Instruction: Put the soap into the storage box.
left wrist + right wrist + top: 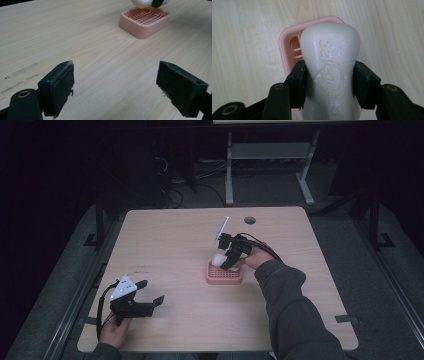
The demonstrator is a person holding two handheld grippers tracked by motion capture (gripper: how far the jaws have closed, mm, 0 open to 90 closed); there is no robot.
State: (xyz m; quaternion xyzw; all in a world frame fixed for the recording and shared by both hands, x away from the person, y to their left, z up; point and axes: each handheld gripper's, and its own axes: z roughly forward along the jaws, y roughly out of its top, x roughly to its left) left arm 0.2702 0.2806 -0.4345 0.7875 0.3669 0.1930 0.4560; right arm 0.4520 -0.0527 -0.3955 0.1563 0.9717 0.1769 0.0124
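A white moulded soap bar (330,75) is clamped in the right claw (329,82) above the pink slatted plastic soap dish (224,274), centre frame; lowering and release seem next. The left claw (150,292) is held wide.

A pale wooden table (165,250) with a round cable hole (250,220) near its far edge.

R claw (226,261) grips white soap (219,259) over pink dish (224,277); L claw (151,292) open on table (175,240).
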